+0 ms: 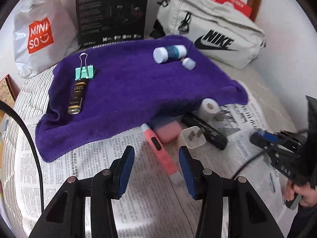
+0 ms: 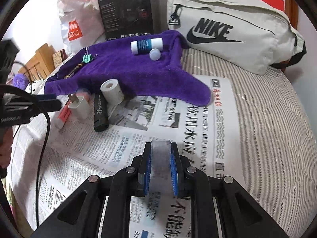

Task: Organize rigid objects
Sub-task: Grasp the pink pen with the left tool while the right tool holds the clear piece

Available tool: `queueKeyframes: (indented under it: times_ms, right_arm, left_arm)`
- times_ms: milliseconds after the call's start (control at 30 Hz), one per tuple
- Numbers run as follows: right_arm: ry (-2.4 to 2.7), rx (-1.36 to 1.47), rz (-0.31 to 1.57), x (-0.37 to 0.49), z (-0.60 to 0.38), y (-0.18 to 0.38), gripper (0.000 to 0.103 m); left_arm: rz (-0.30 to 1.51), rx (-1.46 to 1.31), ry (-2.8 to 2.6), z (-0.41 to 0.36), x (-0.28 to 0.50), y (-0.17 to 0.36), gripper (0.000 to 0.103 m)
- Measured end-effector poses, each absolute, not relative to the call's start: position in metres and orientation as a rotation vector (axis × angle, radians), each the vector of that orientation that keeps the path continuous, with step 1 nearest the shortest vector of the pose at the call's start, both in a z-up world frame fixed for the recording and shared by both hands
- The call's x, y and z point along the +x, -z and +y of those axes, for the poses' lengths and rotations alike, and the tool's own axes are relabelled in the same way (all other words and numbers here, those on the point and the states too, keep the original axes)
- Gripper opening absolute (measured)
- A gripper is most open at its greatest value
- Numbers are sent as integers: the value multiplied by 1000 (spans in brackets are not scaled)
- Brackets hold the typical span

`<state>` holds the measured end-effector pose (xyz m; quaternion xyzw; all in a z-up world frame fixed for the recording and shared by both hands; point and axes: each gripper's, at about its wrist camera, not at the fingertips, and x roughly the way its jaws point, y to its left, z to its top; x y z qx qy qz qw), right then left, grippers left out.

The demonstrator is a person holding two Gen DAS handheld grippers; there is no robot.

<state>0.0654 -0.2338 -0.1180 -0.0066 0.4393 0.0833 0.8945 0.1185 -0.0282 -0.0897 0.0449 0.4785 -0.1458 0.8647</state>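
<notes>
While the purple towel [image 1: 126, 87] serves as your sorting mat, read everything else from it, left to right. On its left part lie the mint binder clip [image 1: 84, 72] and, just below that, the dark gold-lettered tube [image 1: 76, 97]; toward its far right sit the blue-labelled white bottle [image 1: 170, 53] and a smaller white bottle [image 1: 188, 63] touching it. These look already sorted, grouped in pairs on the cloth.

Along the towel's near edge, on the newspaper [image 1: 103, 158], waits the unsorted cluster: the pink pen-like device [image 1: 158, 148], a pink block [image 1: 168, 133], the white plug adapter [image 1: 193, 137], the black marker [image 1: 205, 130] and a white tape roll [image 1: 210, 106], partly tucked under the hem.

Your left gripper [image 1: 156, 170] hovers in front of that cluster with its jaws spread and nothing pinched; the pink device lies between the pads, so it is probably your next pick.

Your right gripper [image 2: 160, 168], well to the right of the towel's near corner, has its pads pressed onto a clear, greyish flat piece [image 2: 160, 158], likely destined for the towel.
</notes>
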Motion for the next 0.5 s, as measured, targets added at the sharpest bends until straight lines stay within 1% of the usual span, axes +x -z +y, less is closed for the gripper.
queueKeyframes:
  times_ms: [233, 500]
  right_arm:
    - [-186, 8, 888, 64, -236, 121, 18]
    - [-184, 4, 886, 64, -236, 121, 18]
  left_arm:
    - [1043, 172, 269, -38, 130, 110, 45]
    - [1023, 282, 263, -30, 122, 109, 47]
